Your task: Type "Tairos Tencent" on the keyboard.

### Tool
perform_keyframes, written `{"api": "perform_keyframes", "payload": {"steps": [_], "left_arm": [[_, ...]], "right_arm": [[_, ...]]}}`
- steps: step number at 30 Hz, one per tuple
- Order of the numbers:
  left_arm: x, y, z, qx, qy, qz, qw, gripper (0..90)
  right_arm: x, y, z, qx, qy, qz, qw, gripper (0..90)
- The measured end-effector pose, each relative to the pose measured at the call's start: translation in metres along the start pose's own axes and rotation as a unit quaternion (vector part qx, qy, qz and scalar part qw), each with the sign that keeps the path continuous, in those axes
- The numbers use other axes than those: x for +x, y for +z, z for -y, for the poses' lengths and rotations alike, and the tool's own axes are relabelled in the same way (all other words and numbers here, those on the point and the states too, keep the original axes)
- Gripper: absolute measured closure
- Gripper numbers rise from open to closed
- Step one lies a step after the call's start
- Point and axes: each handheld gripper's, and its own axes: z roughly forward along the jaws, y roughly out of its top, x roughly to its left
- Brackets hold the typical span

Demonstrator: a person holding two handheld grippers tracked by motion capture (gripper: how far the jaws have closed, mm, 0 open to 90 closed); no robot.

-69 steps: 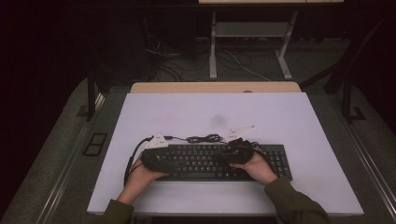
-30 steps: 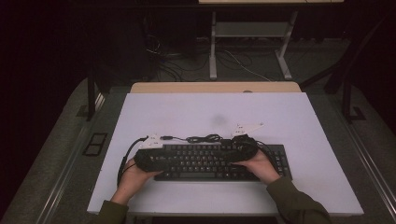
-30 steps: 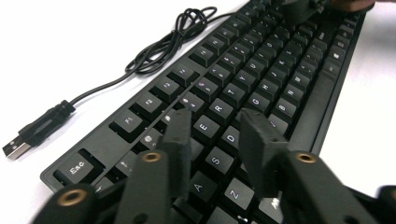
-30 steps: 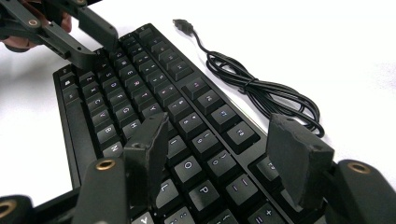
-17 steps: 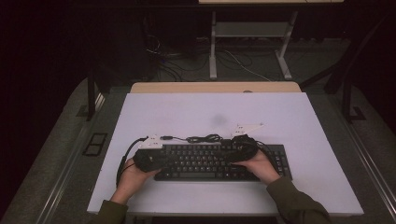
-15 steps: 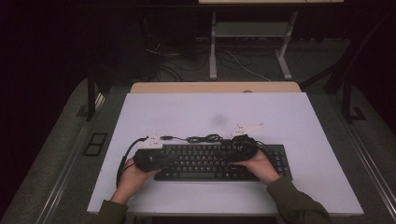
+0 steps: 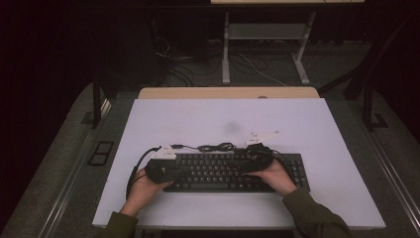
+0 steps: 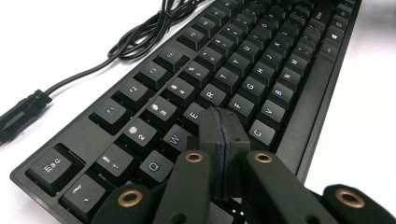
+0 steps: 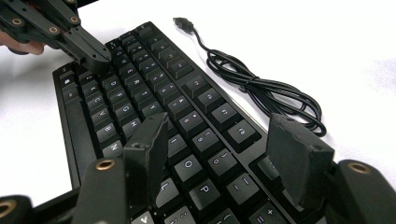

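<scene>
Left claw (image 8: pixel 219 140) just snapped closed: tips pressed flat together, nothing between them. Now one blunt point, sitting low over the letter keys on the left part of the keyboard (image 7: pixel 225 171), around the D. Looks ready to poke a key. Right claw (image 9: pixel 224 154) spread wide, hanging over the keys on the right part, pinching nothing. Keyboard lying flat on the white counter (image 7: pixel 317 129), near the front edge. Black cord (image 7: pixel 215 147) bunched up just behind it, plug loose.
</scene>
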Motion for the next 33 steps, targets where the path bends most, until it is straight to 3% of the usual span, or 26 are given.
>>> {"api": "perform_keyframes", "payload": {"steps": [23, 33], "left_arm": [[0.0021, 0.0044, 0.002, 0.003, -0.005, 0.008, 0.9999, 89.1], [0.0009, 0.0, -0.0003, -0.001, 0.0, 0.002, 1.0, 89.0]], "right_arm": [[0.0006, -0.0001, -0.0003, 0.0, 0.001, 0.002, 1.0, 38.4], [-0.0002, -0.001, -0.0008, -0.002, 0.0, 0.002, 1.0, 38.5]]}}
